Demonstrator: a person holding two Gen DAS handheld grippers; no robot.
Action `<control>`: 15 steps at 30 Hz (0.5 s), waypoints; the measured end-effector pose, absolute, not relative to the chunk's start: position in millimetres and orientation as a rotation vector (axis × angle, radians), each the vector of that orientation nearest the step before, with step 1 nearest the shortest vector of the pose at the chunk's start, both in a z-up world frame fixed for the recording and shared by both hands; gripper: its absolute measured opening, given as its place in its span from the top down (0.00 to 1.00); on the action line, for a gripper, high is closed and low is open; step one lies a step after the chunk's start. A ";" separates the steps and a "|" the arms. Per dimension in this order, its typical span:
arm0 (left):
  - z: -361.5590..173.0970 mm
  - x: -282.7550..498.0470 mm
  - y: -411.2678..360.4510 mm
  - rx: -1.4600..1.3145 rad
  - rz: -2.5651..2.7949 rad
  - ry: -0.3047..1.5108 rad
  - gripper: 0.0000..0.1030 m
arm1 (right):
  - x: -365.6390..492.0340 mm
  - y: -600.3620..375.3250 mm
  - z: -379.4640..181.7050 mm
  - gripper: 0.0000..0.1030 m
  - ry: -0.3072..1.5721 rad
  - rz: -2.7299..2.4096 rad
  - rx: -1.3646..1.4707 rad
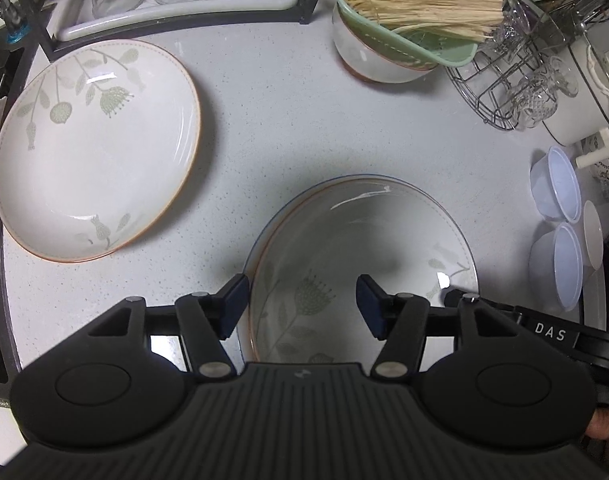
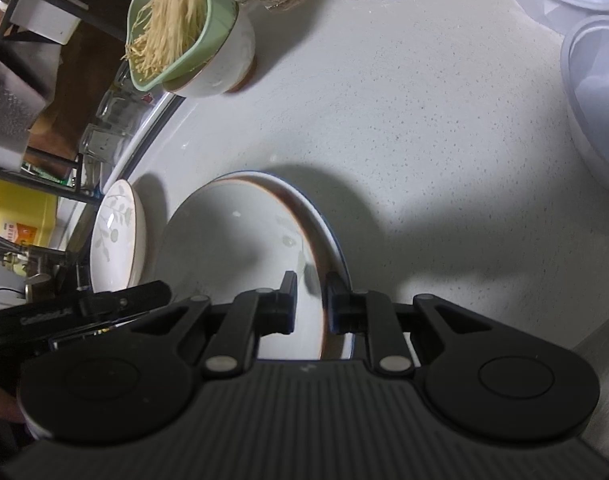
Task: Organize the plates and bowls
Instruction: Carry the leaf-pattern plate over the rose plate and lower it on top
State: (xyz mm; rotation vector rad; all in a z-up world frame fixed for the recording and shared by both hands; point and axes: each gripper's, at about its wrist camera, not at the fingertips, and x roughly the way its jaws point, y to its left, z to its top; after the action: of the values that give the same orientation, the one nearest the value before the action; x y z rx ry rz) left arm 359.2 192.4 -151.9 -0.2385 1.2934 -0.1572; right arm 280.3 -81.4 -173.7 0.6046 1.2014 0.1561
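Looking through the left wrist camera:
Hidden parts: the near edge of the stacked plates disappears under the gripper body; a second rim, blue, shows only as a thin line outside the brown-rimmed top plate, so the lower plate is mostly covered.
Hand: only a fingertip shows at the lower right edge, behind the housing.
Left gripper: jaws spread wide, hovering over the near left part of the stack; the left pad sits outside the rim, the right pad over the plate's inside. It holds nothing, and whether a pad touches the plate I cannot tell.
Single plate: leaf-patterned, brown-rimmed, flat on the speckled countertop, well apart to the left of the stack.
Back of the counter: a white bowl carries a green basket of enoki mushrooms; a wire rack and clear plastic cups stand to the right.

Right wrist camera:
Hidden parts: the stack is cut off by the gripper body; the far single plate looks squeezed by the lens.
Hand: a blurred bit of skin at the left edge, nothing more.
Right gripper: jaws narrowed around the brown rim of the top plate, one pad inside and one outside; a small gap shows beside the rim, so a firm grip cannot be confirmed.
Left gripper: enters from the left, low beside the stack.
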 end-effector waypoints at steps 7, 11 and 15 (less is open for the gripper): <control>-142.8 347.6 191.4 -0.234 -0.176 1.253 0.38 | 274.9 -70.6 -159.8 0.82 1.156 0.123 0.492; -125.8 338.0 186.8 -0.223 -0.180 1.197 0.38 | 272.7 -70.4 -144.9 0.82 1.103 0.124 0.418; -105.4 326.9 181.3 -0.227 -0.179 1.139 0.38 | 272.7 -77.3 -127.4 0.82 1.050 0.144 0.411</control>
State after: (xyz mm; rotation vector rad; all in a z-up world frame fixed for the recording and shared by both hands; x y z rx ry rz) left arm 326.9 181.3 -105.4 -0.2265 1.1393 -0.1793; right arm 272.7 -77.3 -127.4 0.4113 1.0503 0.1443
